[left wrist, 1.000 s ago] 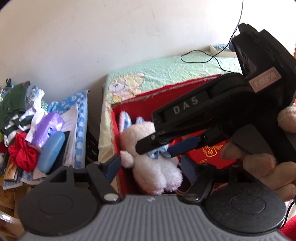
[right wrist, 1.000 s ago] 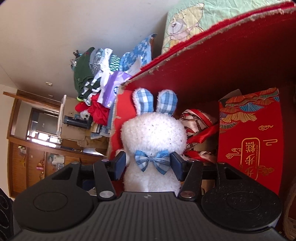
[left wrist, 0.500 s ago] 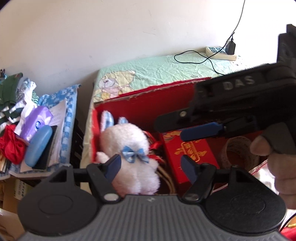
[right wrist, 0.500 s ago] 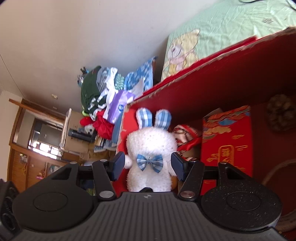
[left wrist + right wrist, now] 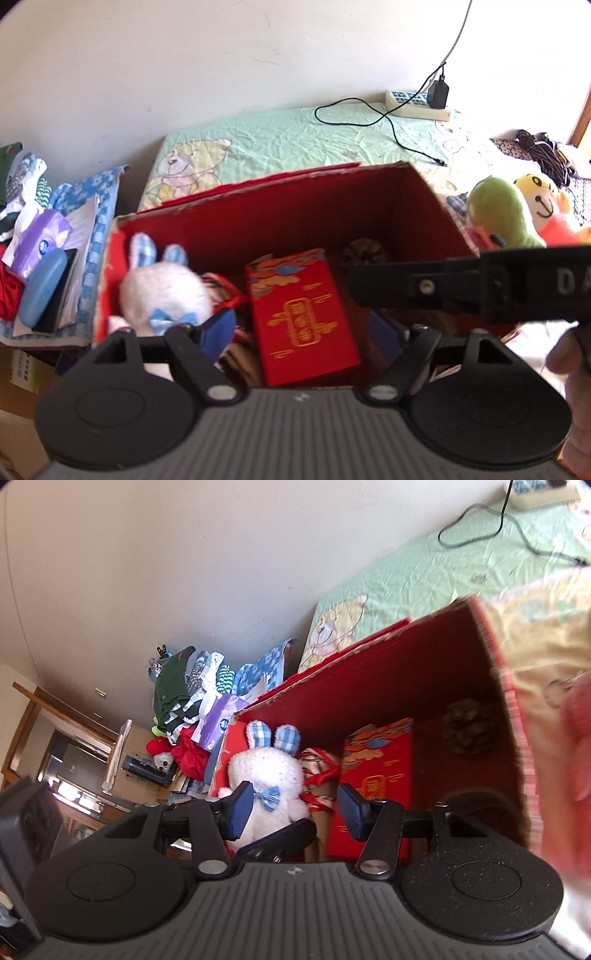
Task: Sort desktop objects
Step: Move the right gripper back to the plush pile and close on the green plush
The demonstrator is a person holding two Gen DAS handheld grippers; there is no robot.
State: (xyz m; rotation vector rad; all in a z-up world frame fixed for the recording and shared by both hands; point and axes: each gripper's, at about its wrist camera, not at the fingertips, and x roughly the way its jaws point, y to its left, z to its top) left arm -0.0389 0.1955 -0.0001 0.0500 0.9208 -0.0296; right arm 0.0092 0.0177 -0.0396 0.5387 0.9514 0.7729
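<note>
A white plush rabbit with blue checked ears and bow sits at the left end of a red cardboard box. It also shows in the right wrist view, inside the same box. Beside it lie a red gift packet and a pine cone. My left gripper is open and empty above the box's near side. My right gripper is open and empty, pulled back from the rabbit; its black body crosses the left wrist view at right.
A green plush and a yellow-faced plush lie right of the box on the bed sheet. A power strip with cable lies by the wall. Clothes, a tissue pack and a blue case are piled at left.
My right gripper let go of the rabbit, left it in the box and drew back to the right. Both cameras pulled away, so more of the box shows.
</note>
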